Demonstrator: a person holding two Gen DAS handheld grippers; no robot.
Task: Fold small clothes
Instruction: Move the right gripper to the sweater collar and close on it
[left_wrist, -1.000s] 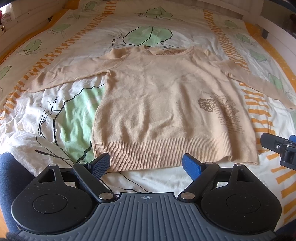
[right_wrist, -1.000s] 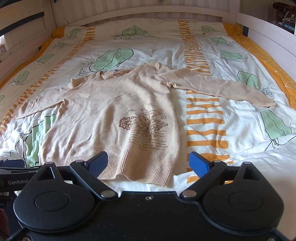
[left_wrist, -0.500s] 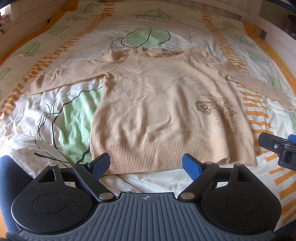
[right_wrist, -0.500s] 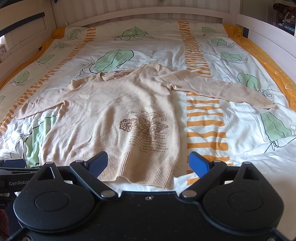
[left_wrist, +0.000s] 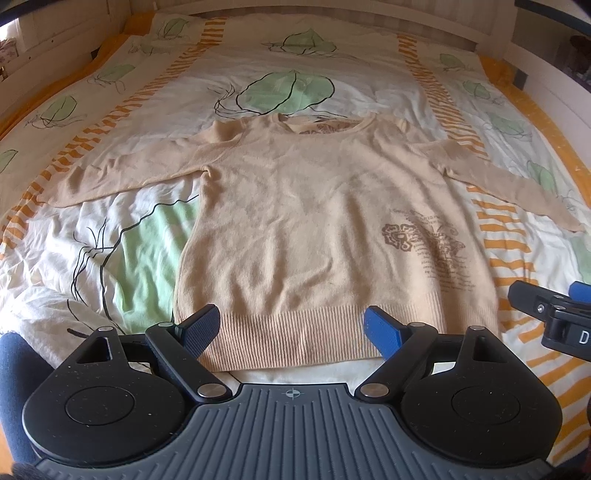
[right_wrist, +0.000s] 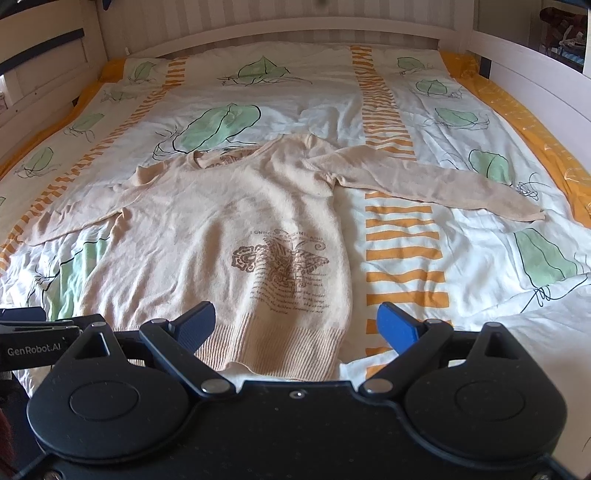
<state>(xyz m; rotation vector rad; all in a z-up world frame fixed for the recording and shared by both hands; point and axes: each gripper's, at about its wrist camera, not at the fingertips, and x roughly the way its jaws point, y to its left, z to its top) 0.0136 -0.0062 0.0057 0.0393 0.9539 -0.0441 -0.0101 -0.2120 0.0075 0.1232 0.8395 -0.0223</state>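
Observation:
A beige knit sweater (left_wrist: 317, 229) (right_wrist: 207, 236) lies flat on the bed, front up, both long sleeves spread out to the sides and a brown print near its lower right hem. My left gripper (left_wrist: 291, 326) hovers open just above the ribbed hem, nothing between its blue fingers. My right gripper (right_wrist: 297, 325) is open too, over the hem's right corner, holding nothing. The right gripper's tip shows at the right edge of the left wrist view.
The bedspread (right_wrist: 424, 110) is white with green leaves and orange stripes, and rumpled near the front. A pale wooden bed frame (right_wrist: 517, 74) runs along the back and both sides. A dark blue sleeve (left_wrist: 14, 373) shows at the lower left.
The left wrist view has slid slightly forward over the sweater, so the hem sits lower in the frame. The right gripper has kept still. Both stay open.

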